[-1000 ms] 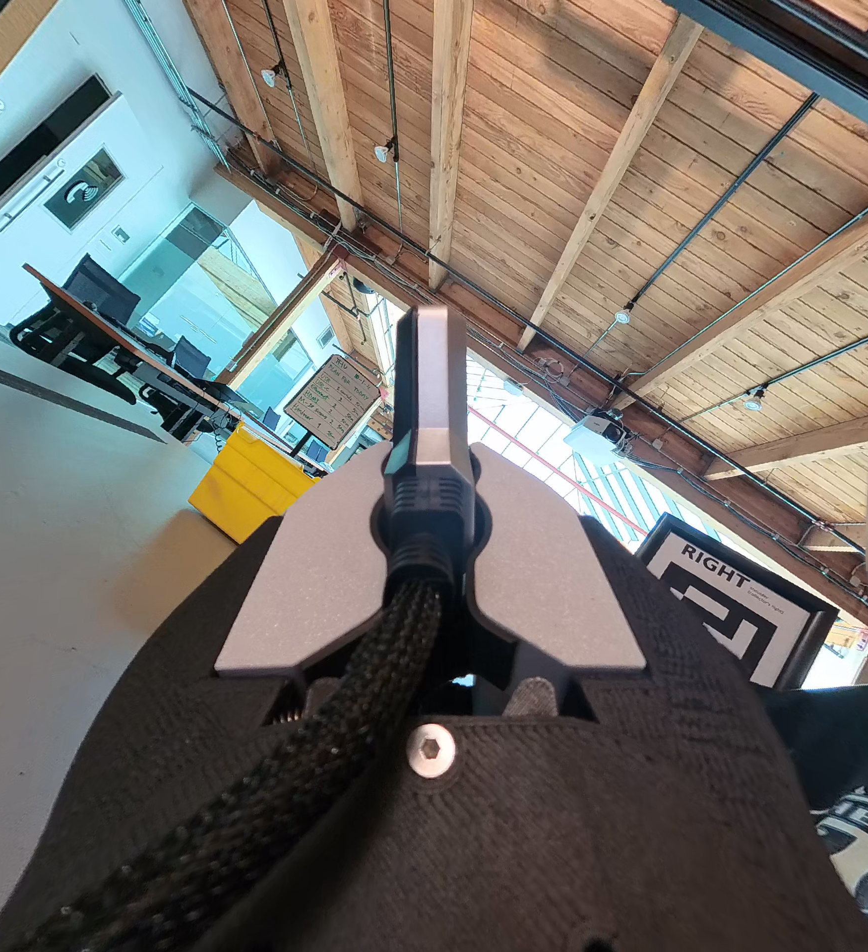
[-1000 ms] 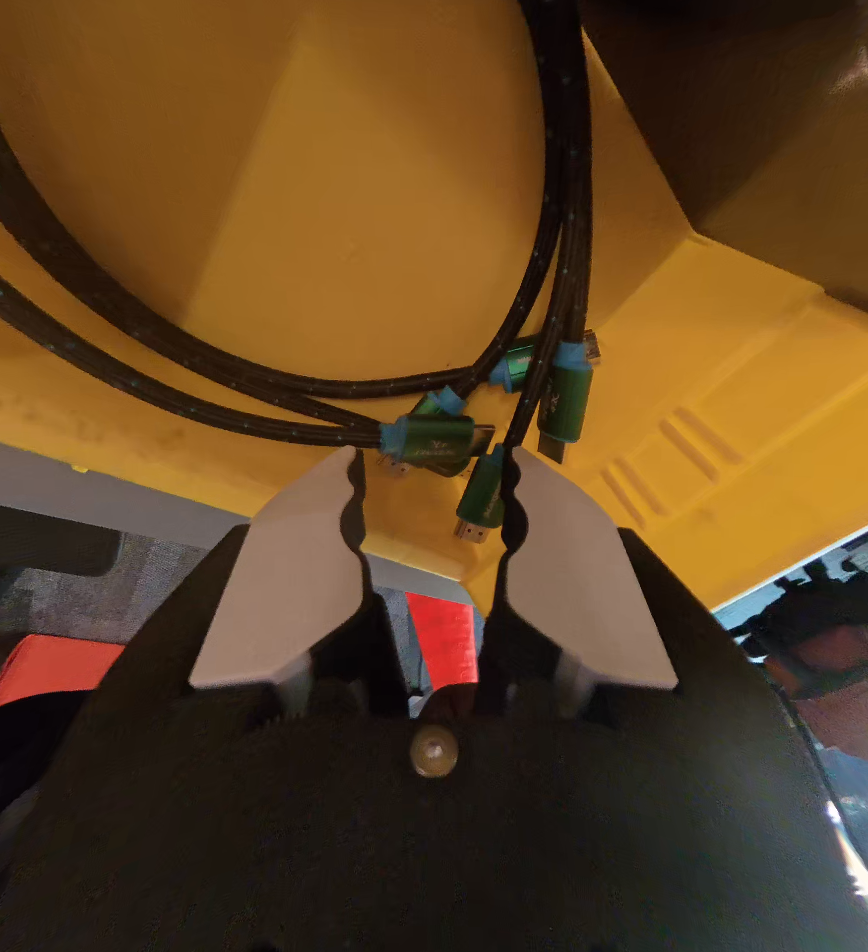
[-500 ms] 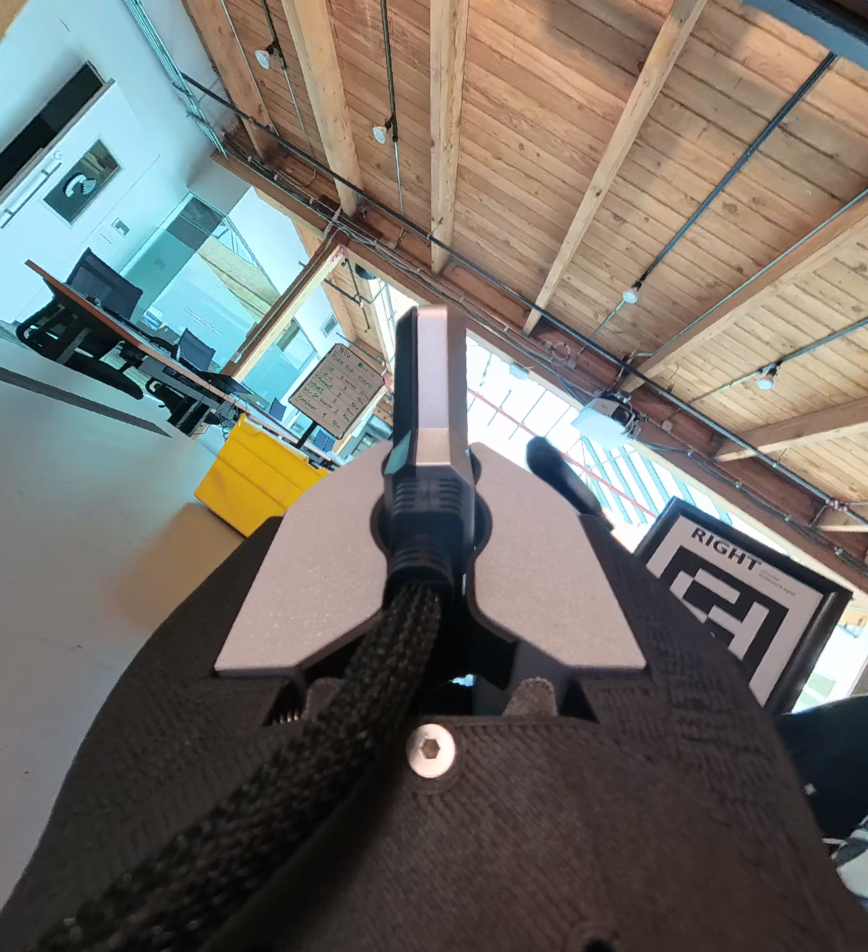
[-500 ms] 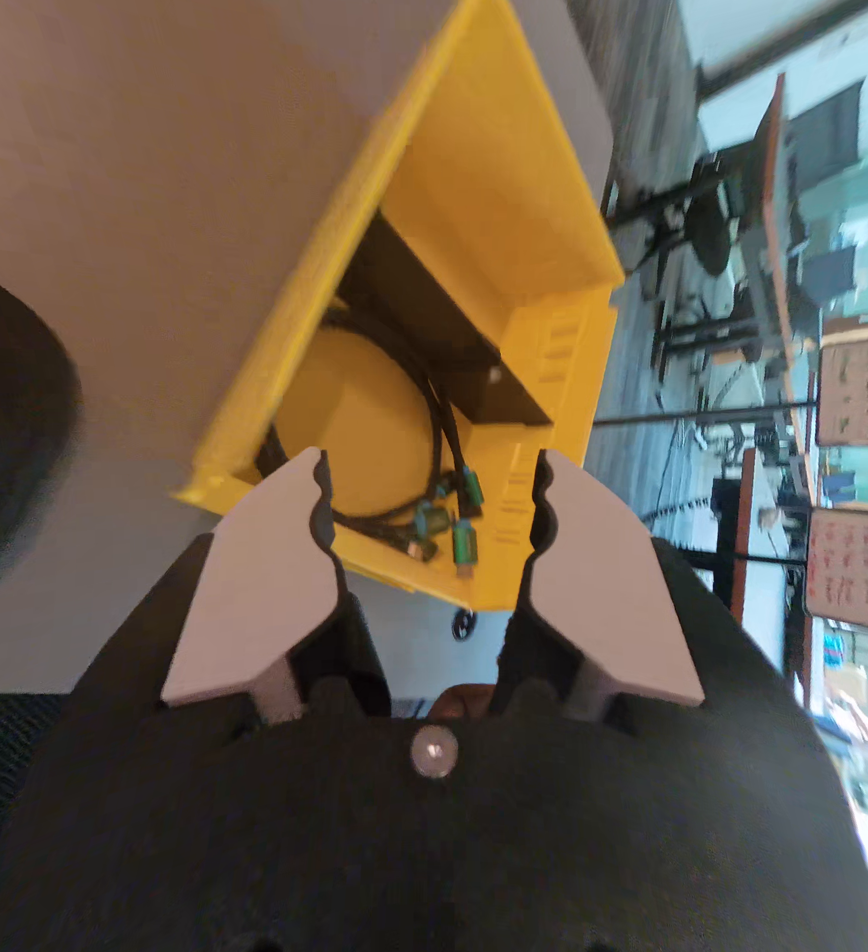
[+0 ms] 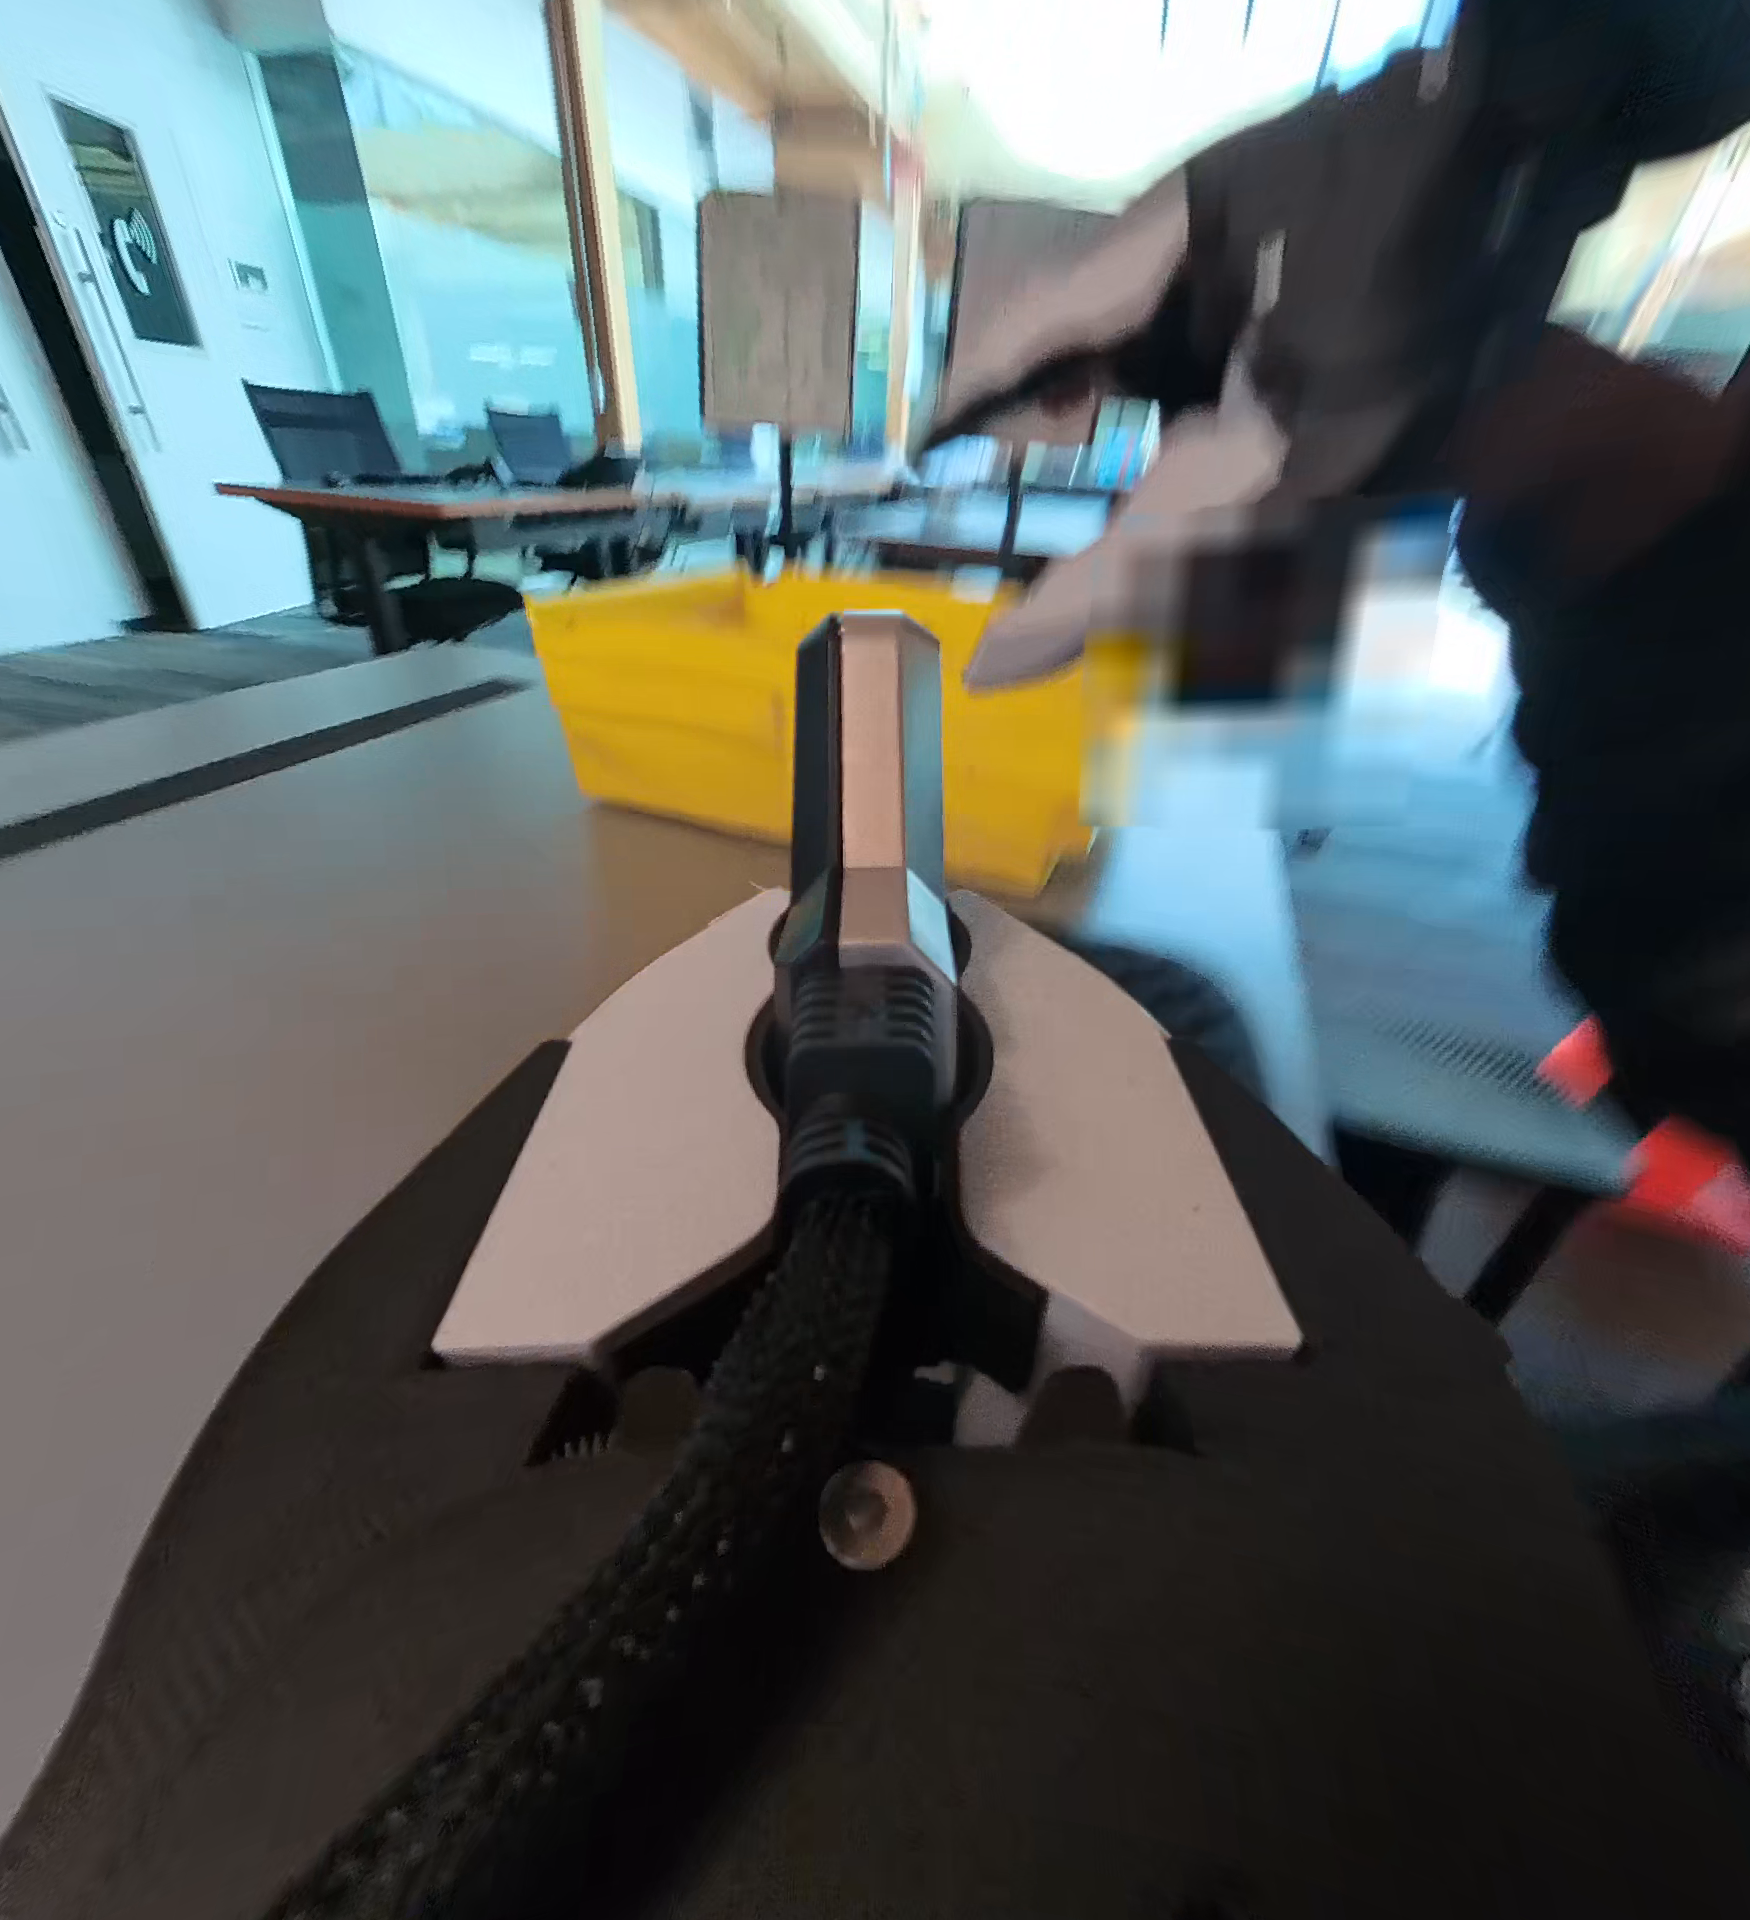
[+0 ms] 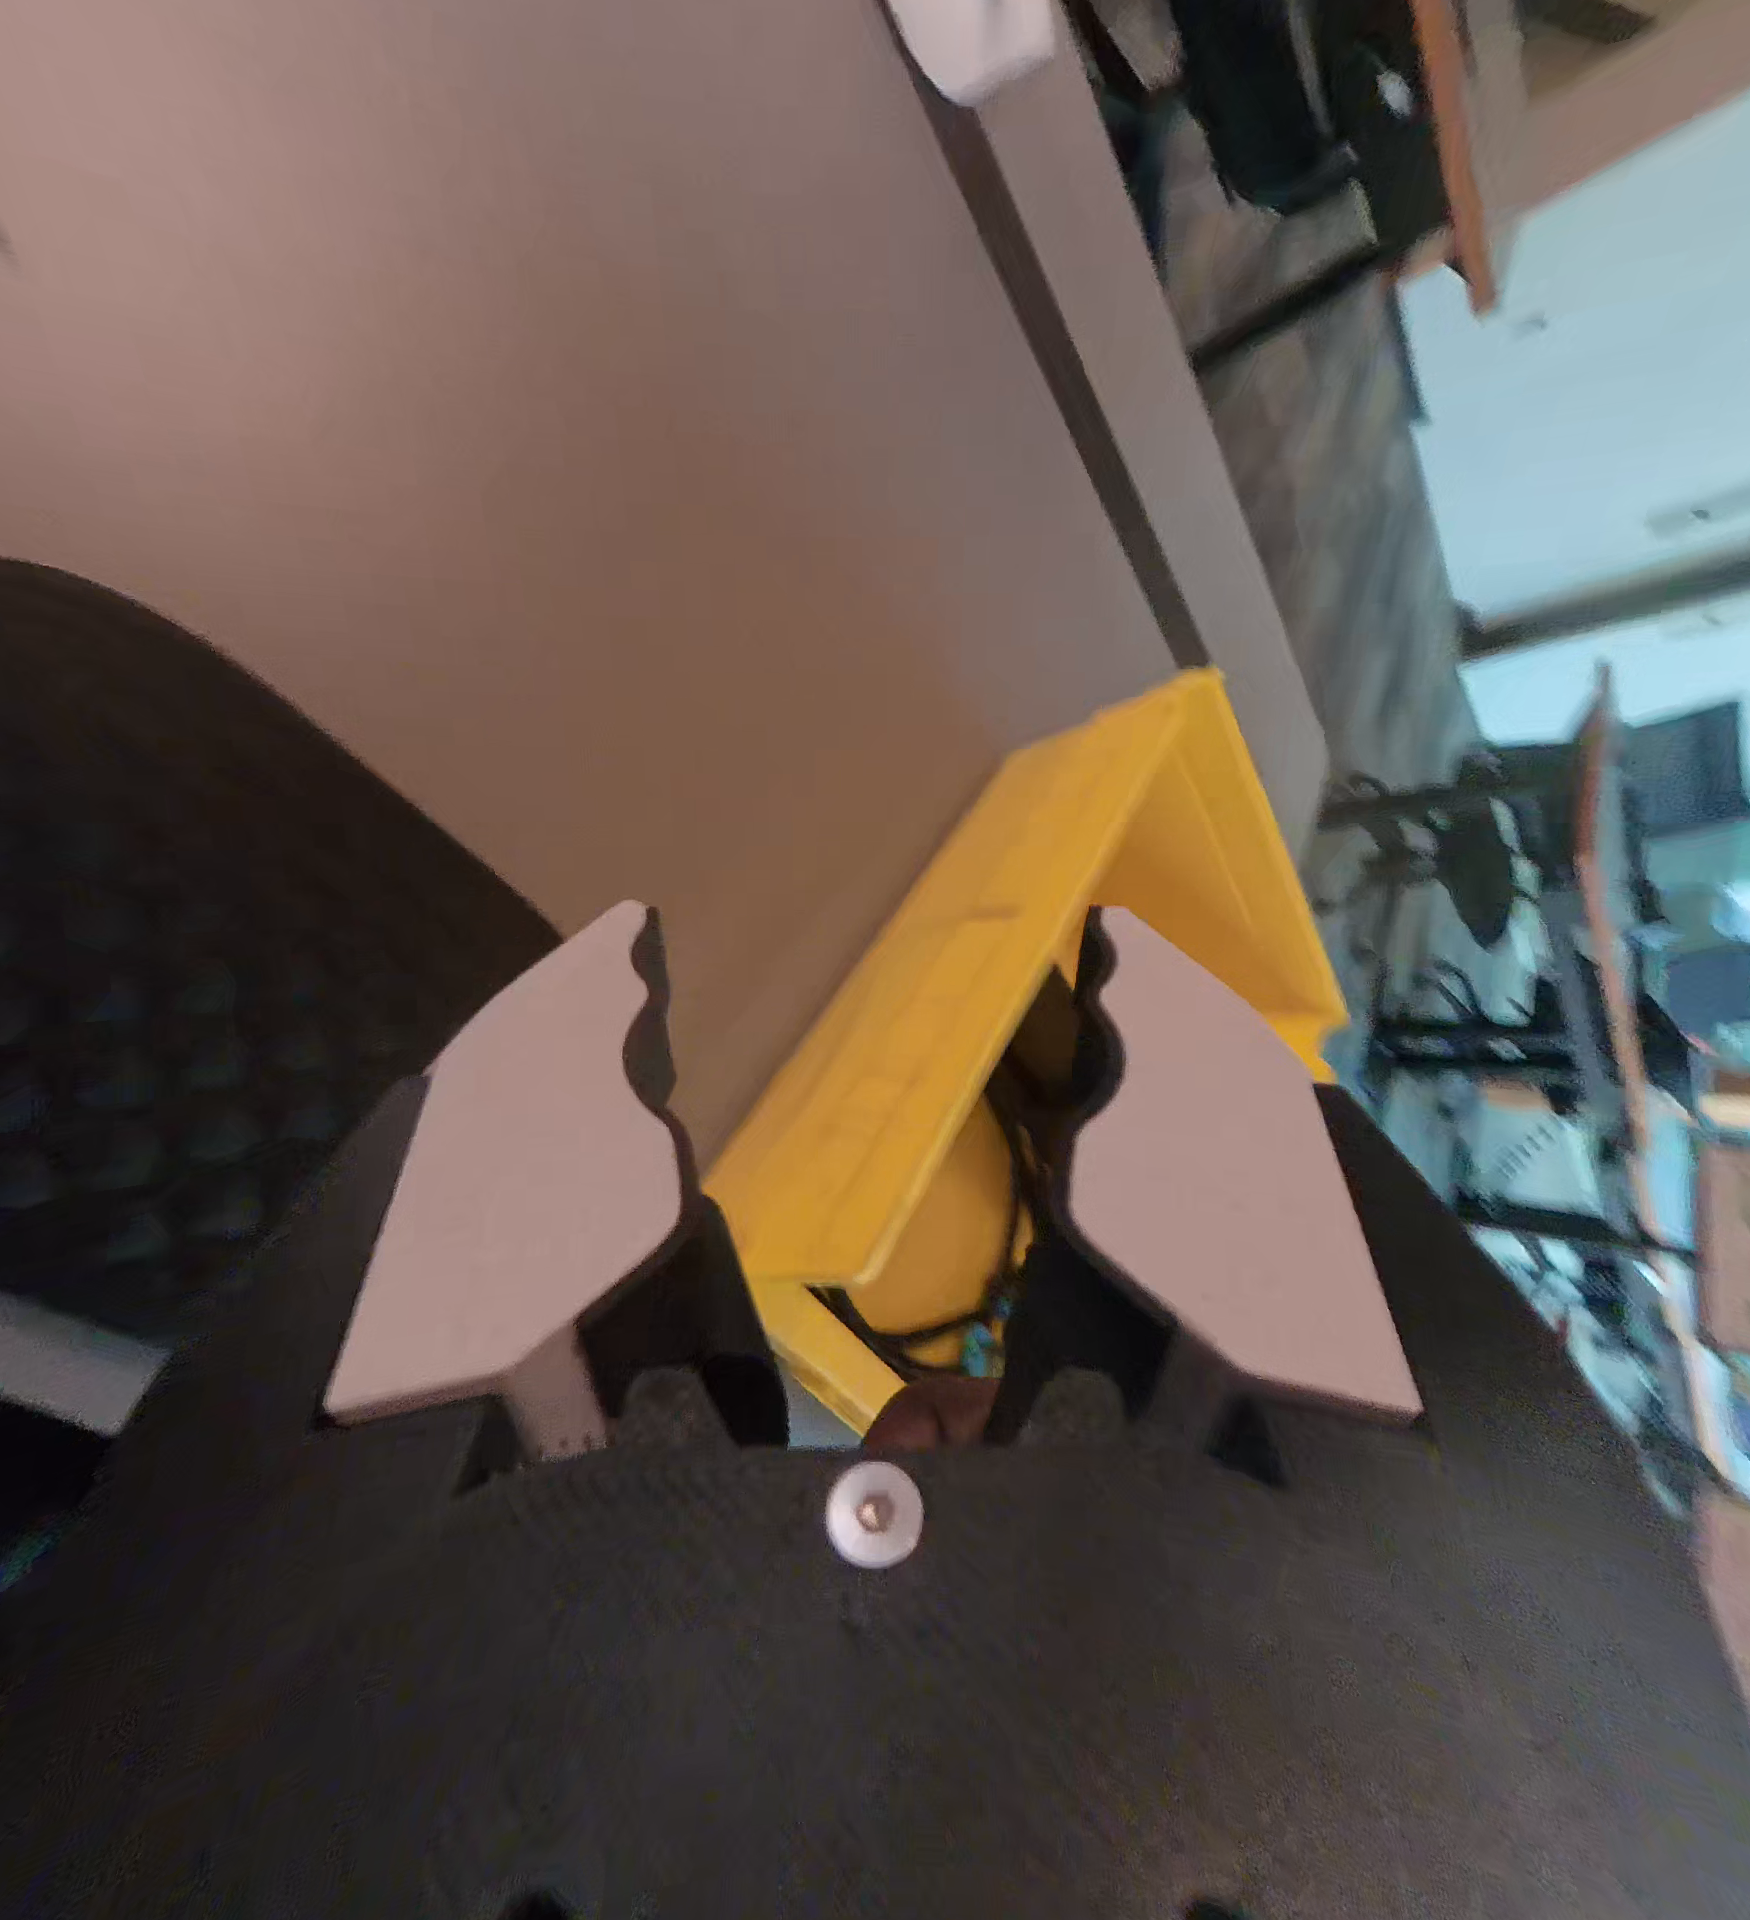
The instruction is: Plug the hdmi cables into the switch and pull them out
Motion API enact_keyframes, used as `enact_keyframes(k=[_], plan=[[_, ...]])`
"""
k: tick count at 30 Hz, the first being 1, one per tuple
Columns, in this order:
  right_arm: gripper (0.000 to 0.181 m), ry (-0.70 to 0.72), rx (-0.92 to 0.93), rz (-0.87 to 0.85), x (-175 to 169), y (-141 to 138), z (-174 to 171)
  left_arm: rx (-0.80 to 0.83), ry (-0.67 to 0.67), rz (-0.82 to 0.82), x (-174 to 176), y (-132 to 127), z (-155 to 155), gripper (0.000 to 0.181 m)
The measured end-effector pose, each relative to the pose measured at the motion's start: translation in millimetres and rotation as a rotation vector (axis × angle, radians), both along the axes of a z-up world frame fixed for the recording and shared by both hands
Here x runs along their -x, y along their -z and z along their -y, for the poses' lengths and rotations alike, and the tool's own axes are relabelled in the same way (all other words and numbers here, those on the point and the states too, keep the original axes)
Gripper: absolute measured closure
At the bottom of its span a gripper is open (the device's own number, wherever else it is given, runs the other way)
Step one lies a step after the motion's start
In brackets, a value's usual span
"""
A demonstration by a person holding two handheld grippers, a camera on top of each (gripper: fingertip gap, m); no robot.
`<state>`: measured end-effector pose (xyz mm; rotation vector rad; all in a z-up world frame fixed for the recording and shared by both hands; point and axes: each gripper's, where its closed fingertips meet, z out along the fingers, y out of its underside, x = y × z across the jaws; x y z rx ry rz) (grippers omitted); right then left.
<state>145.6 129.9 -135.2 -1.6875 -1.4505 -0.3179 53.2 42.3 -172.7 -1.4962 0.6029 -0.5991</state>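
My left gripper [image 5: 869, 925] is shut on a grey HDMI switch [image 5: 876, 769] that sticks out forward between the fingers; its black braided cable [image 5: 746, 1455] trails back over the gripper body. My right gripper [image 6: 871, 914] is open and empty, held back from a yellow bin [image 6: 944, 1049]. Black braided HDMI cables [image 6: 1011, 1174] with green plugs [image 6: 985, 1345] lie inside the bin, partly hidden by my fingers. In the left wrist view the bin [image 5: 673, 717] stands on the table ahead, and a blurred pale finger of the right gripper [image 5: 1047, 618] hangs over it.
The beige table [image 6: 538, 416] runs under both grippers. A black rounded body [image 6: 123, 935] fills the left of the right wrist view. A person's dark sleeve [image 5: 1629, 727] is at the right. Office desks and chairs [image 5: 414, 499] stand behind.
The left wrist view swung down from the ceiling to level over the table, still holding the switch. My right gripper pulled back out of the bin, empty, and opened wider.
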Motion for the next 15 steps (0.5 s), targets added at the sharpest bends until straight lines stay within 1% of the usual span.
enact_keyframes(k=[1, 4, 8, 11, 15], plan=[[0.105, -0.061, 0.047, -0.031, 10, 3, 9, -0.001, 0.002, -0.07, -4, 7, 0, 0.158], [0.104, -0.261, 0.202, -0.131, 39, 7, 43, -0.005, 0.043, -0.208, -16, 21, 4, 0.158], [0.106, -0.492, 0.35, -0.23, 64, 3, 87, 0.004, 0.076, -0.252, -22, 26, 7, 0.158], [0.108, -0.619, 0.398, -0.249, 78, 3, 112, 0.019, 0.097, -0.247, -23, 28, 8, 0.158], [0.108, -0.756, 0.406, -0.268, 97, -4, 142, 0.035, 0.116, -0.264, -25, 31, 9, 0.158]])
